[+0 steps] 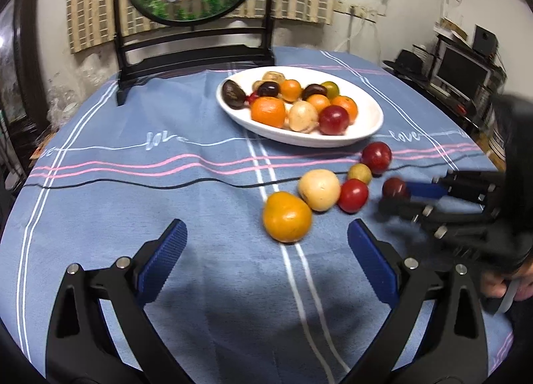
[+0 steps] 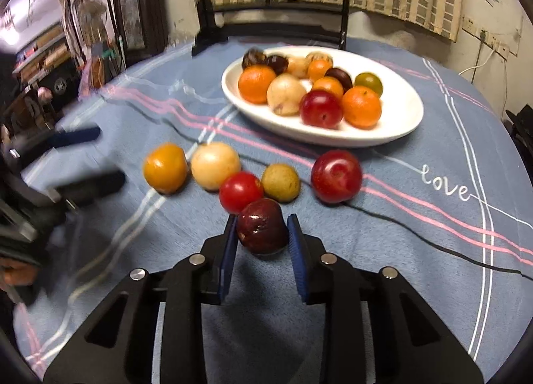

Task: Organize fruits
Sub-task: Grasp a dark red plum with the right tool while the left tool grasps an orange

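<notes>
Your right gripper [image 2: 262, 232] is closing its blue-padded jaws on a small dark red plum [image 2: 262, 230], which is sitting on the blue striped tablecloth [image 2: 416, 244] just in front of a glossy red cherry tomato [image 2: 240, 191]. In this right wrist view the white oval ceramic dish [image 2: 399, 124], already heaped with oranges, plums and pale fruit, is lying beyond the loose row of fruit. The step in hand looks like the pick-up; next you will likely be lifting the plum clear of its neighbours and carrying it over the dish rim without nudging the tomato.

From the left wrist view, your left gripper [image 1: 265, 244] is hanging with its jaws wide apart and nothing between them, low over the cloth near a round yellow-orange fruit [image 1: 286, 216]. The plum shows at the right, pinched at the other tool's tips.
</notes>
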A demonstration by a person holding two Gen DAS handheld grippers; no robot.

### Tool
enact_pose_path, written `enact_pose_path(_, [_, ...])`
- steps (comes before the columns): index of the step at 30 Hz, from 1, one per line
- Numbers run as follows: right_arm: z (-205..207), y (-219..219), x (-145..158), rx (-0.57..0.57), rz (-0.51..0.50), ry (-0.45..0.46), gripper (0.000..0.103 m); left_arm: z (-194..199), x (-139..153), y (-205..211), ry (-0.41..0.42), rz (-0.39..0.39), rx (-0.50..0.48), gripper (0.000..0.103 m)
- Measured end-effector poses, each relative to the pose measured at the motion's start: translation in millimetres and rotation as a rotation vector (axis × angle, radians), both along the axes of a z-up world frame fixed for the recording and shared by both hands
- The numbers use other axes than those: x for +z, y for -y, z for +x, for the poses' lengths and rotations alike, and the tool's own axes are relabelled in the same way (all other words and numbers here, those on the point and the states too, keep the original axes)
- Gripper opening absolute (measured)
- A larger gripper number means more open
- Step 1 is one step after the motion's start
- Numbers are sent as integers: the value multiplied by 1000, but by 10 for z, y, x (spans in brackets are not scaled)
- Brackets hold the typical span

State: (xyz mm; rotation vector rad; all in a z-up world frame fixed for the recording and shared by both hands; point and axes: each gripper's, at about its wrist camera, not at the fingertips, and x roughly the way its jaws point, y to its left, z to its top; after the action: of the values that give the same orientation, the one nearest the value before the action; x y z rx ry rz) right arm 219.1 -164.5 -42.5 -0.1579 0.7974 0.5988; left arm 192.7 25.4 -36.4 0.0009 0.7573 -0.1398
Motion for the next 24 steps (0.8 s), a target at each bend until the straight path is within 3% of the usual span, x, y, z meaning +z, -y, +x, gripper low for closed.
enact_pose_path(3, [5,124,70,-30,54,-9,31,47,-35,68,-1,11,-42,94])
enact_pose_path(7, [42,215,90,-64,82,-34,31,182,-126,89,-60,-17,-84,71])
enact_pose_path(10, [55,233,107,-71,89,-39,31,257,-195,88,-88,-14,-78,60])
enact_pose_path(24, [32,243,128,-70,95,-40,31,357,-270,144,-113,-2,-93,45])
